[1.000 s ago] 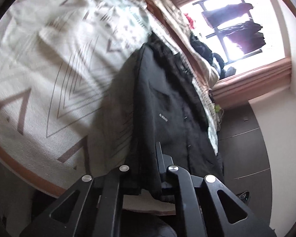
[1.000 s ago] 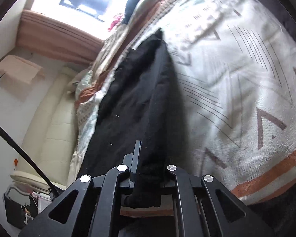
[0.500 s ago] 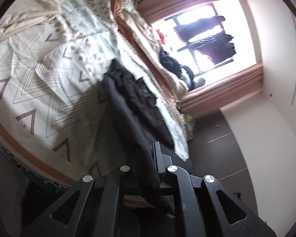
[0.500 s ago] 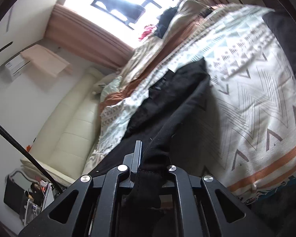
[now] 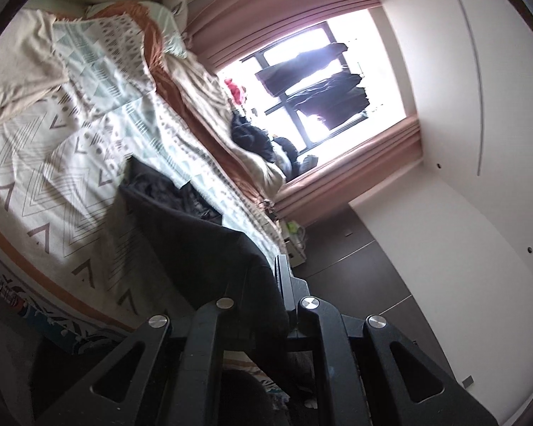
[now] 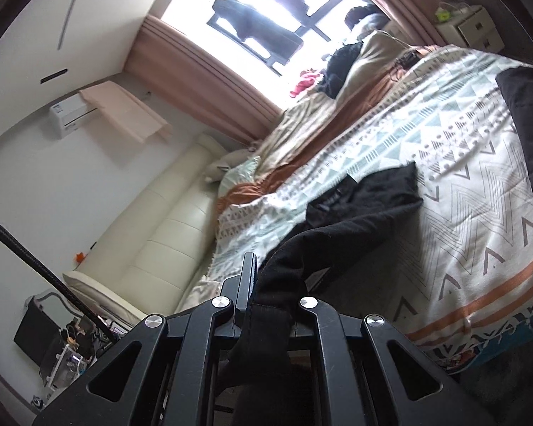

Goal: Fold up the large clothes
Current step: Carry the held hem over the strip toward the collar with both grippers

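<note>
A large black garment hangs stretched between my two grippers, and its far end still rests on the patterned bedspread. My left gripper is shut on one edge of the cloth, which drapes over its fingers. In the right wrist view the same black garment runs from the bed up into my right gripper, shut on a thick folded hem. The fingertips of both grippers are mostly hidden by the fabric.
The bed carries a bunched beige and orange blanket towards the window. A dark folded item lies on the bed's right part. A cream padded headboard and a white nightstand flank it.
Both grippers have risen and pulled back from the bed with the garment. The cloth lifted off the bedspread, and more of the room and window came into view.
</note>
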